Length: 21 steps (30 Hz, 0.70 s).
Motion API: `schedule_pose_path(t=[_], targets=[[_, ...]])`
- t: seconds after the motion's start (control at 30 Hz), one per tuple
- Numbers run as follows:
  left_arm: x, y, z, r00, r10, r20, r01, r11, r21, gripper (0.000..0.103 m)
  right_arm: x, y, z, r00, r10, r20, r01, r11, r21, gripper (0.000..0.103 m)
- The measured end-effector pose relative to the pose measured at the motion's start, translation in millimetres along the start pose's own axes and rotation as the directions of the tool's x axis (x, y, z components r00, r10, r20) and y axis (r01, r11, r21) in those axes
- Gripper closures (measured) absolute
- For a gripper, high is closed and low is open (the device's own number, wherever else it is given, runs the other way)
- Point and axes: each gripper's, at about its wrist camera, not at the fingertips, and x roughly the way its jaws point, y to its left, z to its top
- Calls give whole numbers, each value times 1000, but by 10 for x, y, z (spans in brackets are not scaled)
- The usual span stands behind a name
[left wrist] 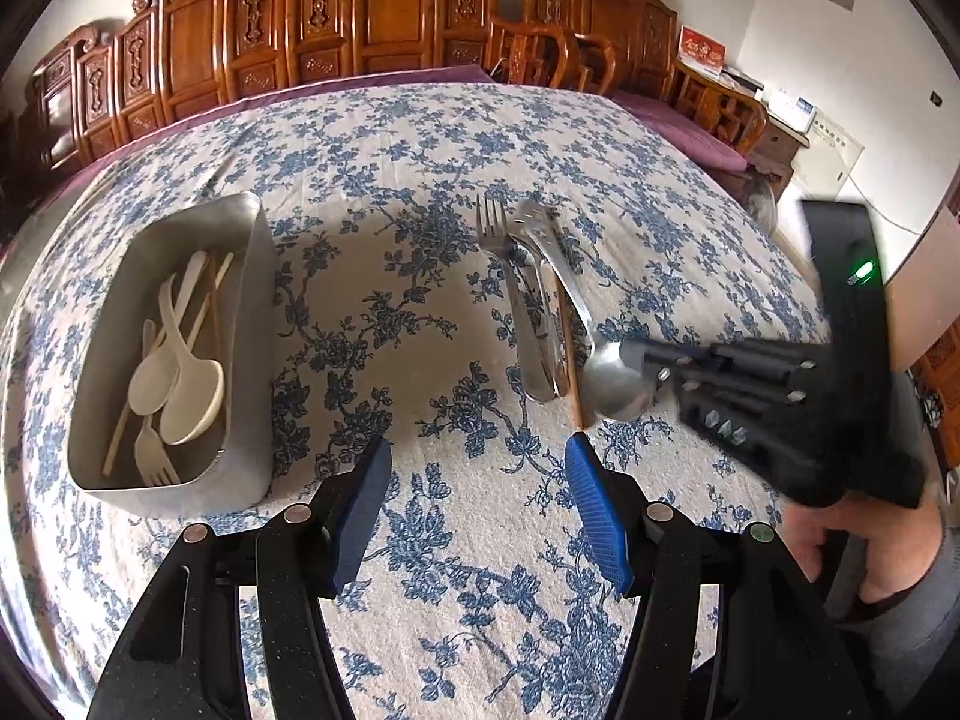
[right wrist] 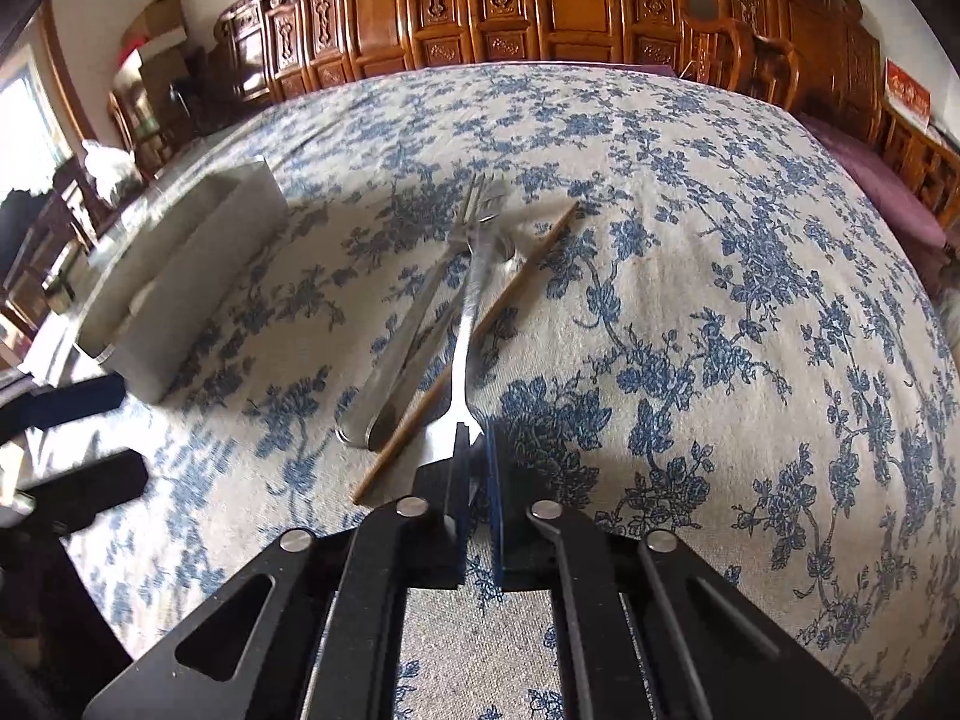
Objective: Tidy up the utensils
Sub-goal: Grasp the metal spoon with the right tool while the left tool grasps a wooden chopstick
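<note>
The table [left wrist: 420, 138], under its blue-flowered cloth, is carrying everything. The metal tin [left wrist: 252, 360] is sitting toward the left edge, already holding white plastic spoons [left wrist: 192, 390], a white fork and pale chopsticks. The steel pile is lying near the middle of the table, well apart from the tin.

The left gripper [left wrist: 477, 480] is hovering released over bare cloth near the near edge, between tin and pile, with nothing between its blue pads. The right gripper [right wrist: 477, 450] is reaching in from the right edge and is clenching the bowl end of the steel spoon [left wrist: 609, 381], whose handle is running away toward the far edge.

The step in hand appears to be lifting this spoon out for the tin. The grip is sitting on a thin, curved, slippery bowl rather than the handle, so the spoon is likely wanting to pivot; raising it slowly and straight up should keep it from swinging. The handle is lying against the steel fork [left wrist: 498, 240] and the other steel pieces beside it, and is crossing the brown chopstick [right wrist: 528, 276], so the far end should clear them before any sideways travel, or the chopstick may roll. Carrying it low across the cloth and lowering it lengthwise along the tin seems safest.
</note>
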Motion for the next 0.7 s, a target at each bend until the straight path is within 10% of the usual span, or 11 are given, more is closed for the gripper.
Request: schedule_pose_path(t=[0.43, 0.7], targets=[[513, -387, 85, 998, -9, -58, 12, 999, 45, 46, -167, -565, 179, 997, -51, 58, 46, 995, 92, 101], [739, -566, 119, 997, -1, -82, 7, 997, 72, 76, -142, -601, 223, 998, -38, 55, 34, 996, 85, 101]])
